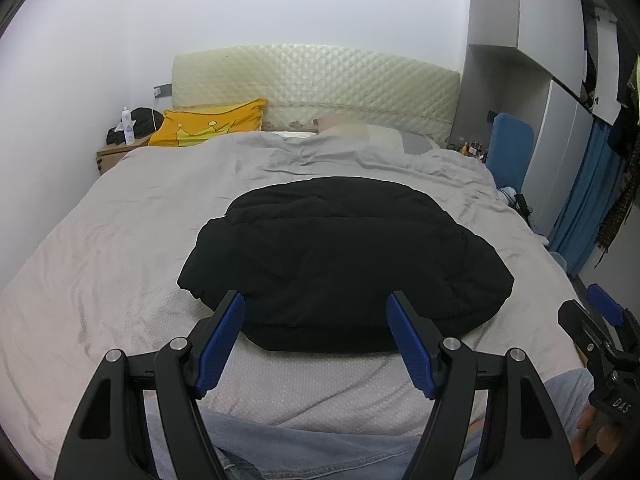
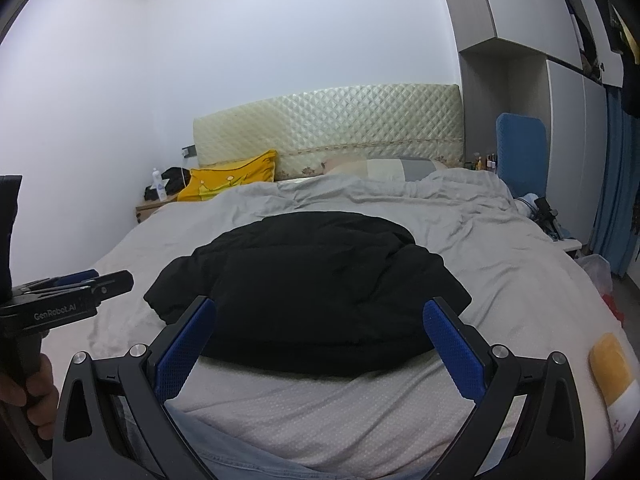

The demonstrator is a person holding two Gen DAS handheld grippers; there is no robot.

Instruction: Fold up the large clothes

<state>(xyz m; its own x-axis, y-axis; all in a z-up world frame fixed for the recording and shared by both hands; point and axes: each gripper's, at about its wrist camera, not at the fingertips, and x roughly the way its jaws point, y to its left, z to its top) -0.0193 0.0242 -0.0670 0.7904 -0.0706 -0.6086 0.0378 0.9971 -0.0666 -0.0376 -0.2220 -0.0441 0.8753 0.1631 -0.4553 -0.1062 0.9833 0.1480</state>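
From the left wrist view, the black padded quilted jacket (image 1: pixel 340 264) is seen at the middle of the frame, lying as a compact rounded bundle on the grey-sheeted bed (image 1: pixel 100 280). The left gripper (image 1: pixel 316 312) is held with its jaws wide apart and nothing between the blue pads; its tips sit at six o'clock from the jacket, over its near hem, though contact cannot be judged. Part of the right gripper (image 1: pixel 600 320) is caught at three to four o'clock, at the frame edge, clear of the jacket. A yellow crown-printed pillow (image 1: pixel 212 126) lies at eleven o'clock by the cream quilted headboard (image 1: pixel 320 84). No sleeves are seen spread out, so the jacket is judged to be already gathered in; whether a last fold or a tidy-up is left cannot be told.

From the right wrist view, the same jacket (image 2: pixel 312 288) lies at the centre, its outline lumpy, with a flap jutting at its left edge. The right gripper (image 2: pixel 320 320) is spread wide and empty, poised at six o'clock from the jacket. The left gripper (image 2: pixel 92 284) is seen at nine o'clock, held by a hand (image 2: pixel 28 384), beside the jacket and apart from it. The folding is judged far along, with smoothing possibly left.
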